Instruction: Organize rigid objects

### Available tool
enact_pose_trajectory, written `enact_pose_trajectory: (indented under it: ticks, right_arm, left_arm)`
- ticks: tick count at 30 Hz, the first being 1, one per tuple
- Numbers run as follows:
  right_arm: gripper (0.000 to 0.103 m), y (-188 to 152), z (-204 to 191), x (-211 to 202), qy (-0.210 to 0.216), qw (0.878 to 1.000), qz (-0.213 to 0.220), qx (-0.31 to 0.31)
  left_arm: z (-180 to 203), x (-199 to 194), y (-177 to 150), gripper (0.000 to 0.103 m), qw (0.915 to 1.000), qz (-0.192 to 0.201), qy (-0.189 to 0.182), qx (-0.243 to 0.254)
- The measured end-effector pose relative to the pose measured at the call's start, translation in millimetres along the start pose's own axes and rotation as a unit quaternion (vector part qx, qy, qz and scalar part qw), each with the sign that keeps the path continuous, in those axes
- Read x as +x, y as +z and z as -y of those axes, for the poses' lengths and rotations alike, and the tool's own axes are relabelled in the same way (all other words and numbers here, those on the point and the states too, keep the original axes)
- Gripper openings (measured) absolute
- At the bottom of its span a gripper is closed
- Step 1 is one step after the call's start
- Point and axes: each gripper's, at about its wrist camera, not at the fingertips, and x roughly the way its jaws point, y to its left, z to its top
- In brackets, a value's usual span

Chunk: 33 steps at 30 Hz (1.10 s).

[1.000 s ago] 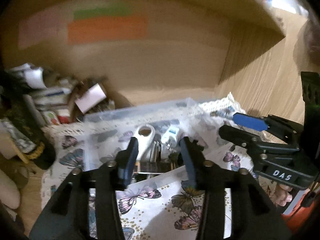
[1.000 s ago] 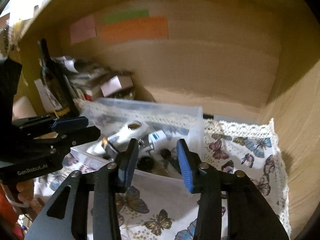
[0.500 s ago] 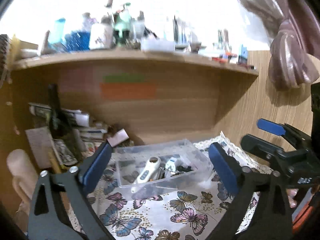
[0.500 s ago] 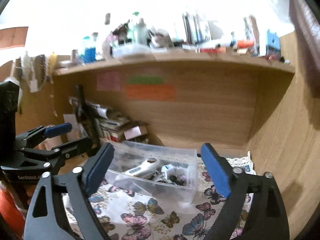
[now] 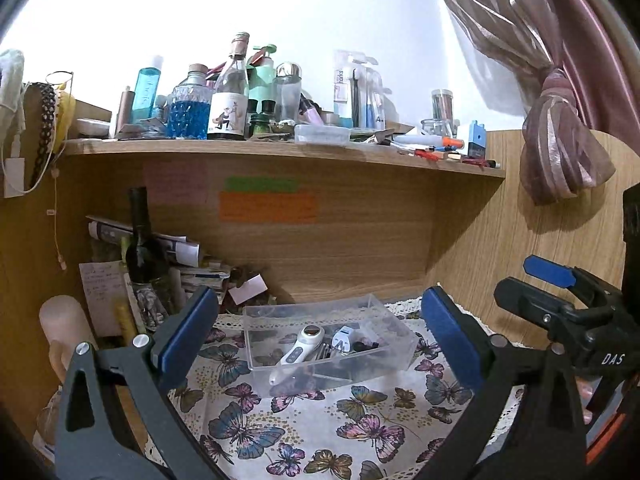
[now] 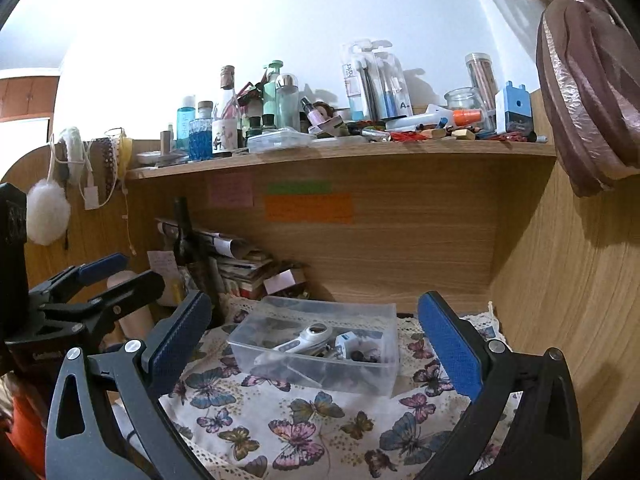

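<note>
A clear plastic box [image 5: 384,312] [image 6: 280,364] stands on the butterfly cloth [image 5: 312,428] [image 6: 304,432] under the shelf. Inside lie a white handheld device [image 5: 299,350] [image 6: 306,338], a white and blue plug-like piece [image 5: 343,336] [image 6: 346,338] and several small dark parts. My left gripper [image 5: 320,340] is open wide and empty, held back from the box. My right gripper [image 6: 316,340] is open wide and empty too. Each gripper shows at the edge of the other's view, the right [image 5: 560,304] and the left [image 6: 92,280].
A dark wine bottle [image 5: 140,248] [image 6: 185,236] and stacked papers [image 5: 192,272] stand at the back left. A cluttered wooden shelf [image 5: 280,148] [image 6: 340,148] with bottles and pens hangs overhead. A wooden side wall [image 6: 560,300] and a tied curtain [image 5: 560,160] are at the right.
Both grippers have opened wide and pulled back and up from the box. The views now take in the shelf above. The box and its contents stay put.
</note>
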Motion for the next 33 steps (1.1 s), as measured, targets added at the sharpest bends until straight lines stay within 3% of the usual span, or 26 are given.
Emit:
enact_pose_trajectory:
  ticks: [33]
  right_arm:
    - [0.103,-0.5,2.4,-2.6,-0.015,1.0,0.011,0.005]
  left_arm:
    - [10.6,6.8,3.4,0.103,0.9998,-0.004,-0.007,0.016]
